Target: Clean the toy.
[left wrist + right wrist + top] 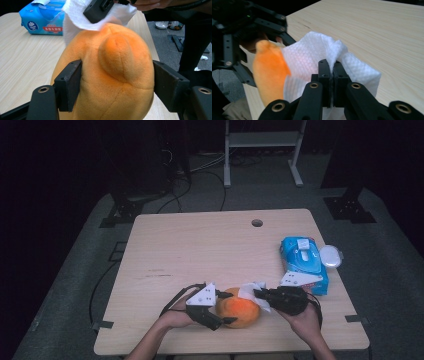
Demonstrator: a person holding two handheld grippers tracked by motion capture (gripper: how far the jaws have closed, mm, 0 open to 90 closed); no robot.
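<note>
Table (200,245) of pale wood, rectangular, round cable hole near far edge; work sits at near edge, centre.

Blue plastic pack of wet wipes (304,262), white flip lid on top, lies at right side of table, just beyond right hand. A small white oval lid or dish (331,256) lies just beside it, at table's right margin.

Orange plush toy (239,312), soft, rounded, with a stubby bump on its upper surface (120,58). Lies on the tabletop between the two grippers, long axis running roughly left-right across table.

Left gripper (226,308): black jaws straddle toy's left end, one pad on each flank; in left gripper view pads (68,83) press into the plush. Holding toy steady.

Right gripper (260,294): jaws closed tight on white textured wet wipe (312,58), which bunches out around the fingertips. Wipe lies against toy's upper right part, touching plush.

Key relation: toy lies to left of right gripper, directly in front of its jaws, wipe already in contact. Right hand is the working hand. Judged step: wiping toy's surface while left pins it. A stroke along toy's long axis, toward left gripper, looks the natural next pass; risk is wipe snagging on the bump or toy rolling in the hold.
</note>
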